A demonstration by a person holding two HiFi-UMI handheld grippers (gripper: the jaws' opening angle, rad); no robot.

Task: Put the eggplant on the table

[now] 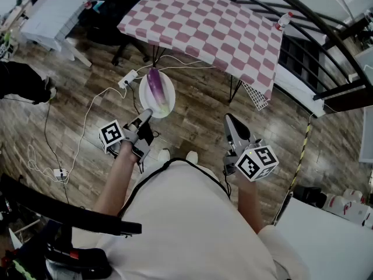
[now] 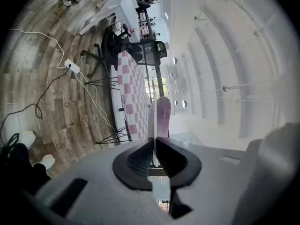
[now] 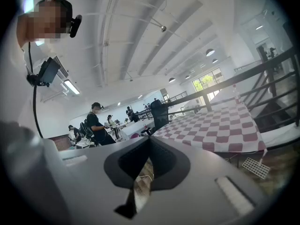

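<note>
1. Person's white top is filling the foreground; beyond it, the left gripper is clamping the rim of a white plate.
2. On that plate the eggplant is lying, short of the checkered table.
3. Meanwhile the right gripper is hanging closed, empty.
4. Carrying is underway, I judge; the next move is calling for a level plate while reaching the table.

Two tools, the left tool and right tool, one eggplant, one plate, one checked table.

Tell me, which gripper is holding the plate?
The left gripper: its jaws pinch the rim of the white plate carrying the eggplant. The right gripper is shut and empty.
</note>
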